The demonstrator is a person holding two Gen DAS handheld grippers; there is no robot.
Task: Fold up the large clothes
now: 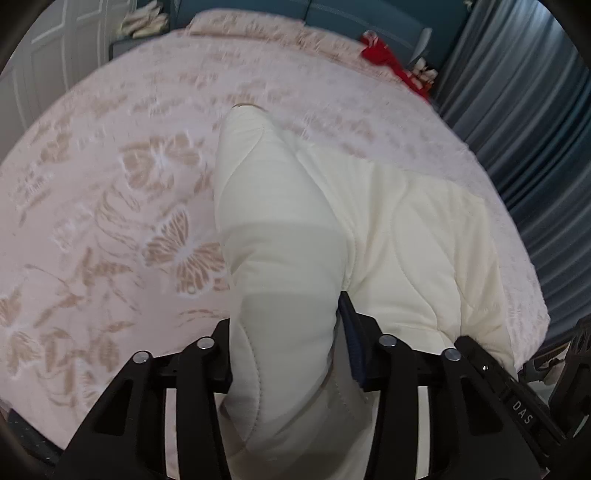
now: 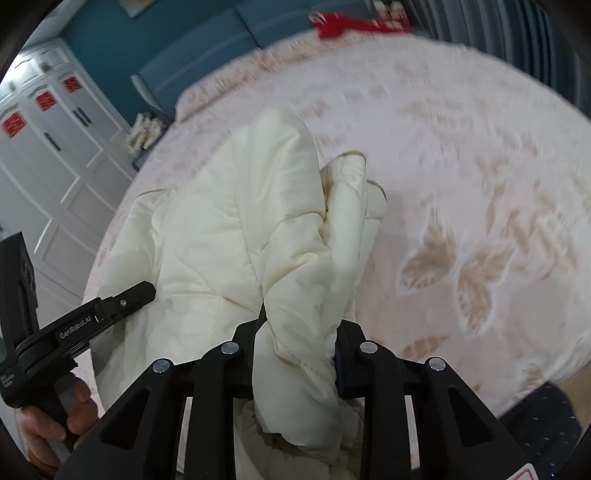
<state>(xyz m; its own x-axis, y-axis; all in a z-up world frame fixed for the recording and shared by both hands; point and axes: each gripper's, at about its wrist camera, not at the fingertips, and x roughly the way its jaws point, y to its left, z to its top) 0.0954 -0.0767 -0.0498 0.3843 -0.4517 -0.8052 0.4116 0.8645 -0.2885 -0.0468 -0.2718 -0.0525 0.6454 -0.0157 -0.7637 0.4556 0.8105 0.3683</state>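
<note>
both the left gripper (image 1: pixel 284 332) and right gripper (image 2: pixel 295 354) are clamped on the cream quilted jacket (image 1: pixel 388 236), pink bedspread (image 1: pixel 110 203) lying open beyond its edges.

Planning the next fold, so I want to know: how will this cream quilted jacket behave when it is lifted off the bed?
The cream quilted jacket is probably floppy: it drapes and bunches between the jaws of the right gripper. Its puffy padding suggests bulky but light. The smooth shell may slip, though the left gripper holds a thick wad.

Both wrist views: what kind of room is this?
Most likely a bedroom: a bed with a butterfly-patterned bedspread, a padded teal headboard, and white wardrobe doors alongside.
</note>
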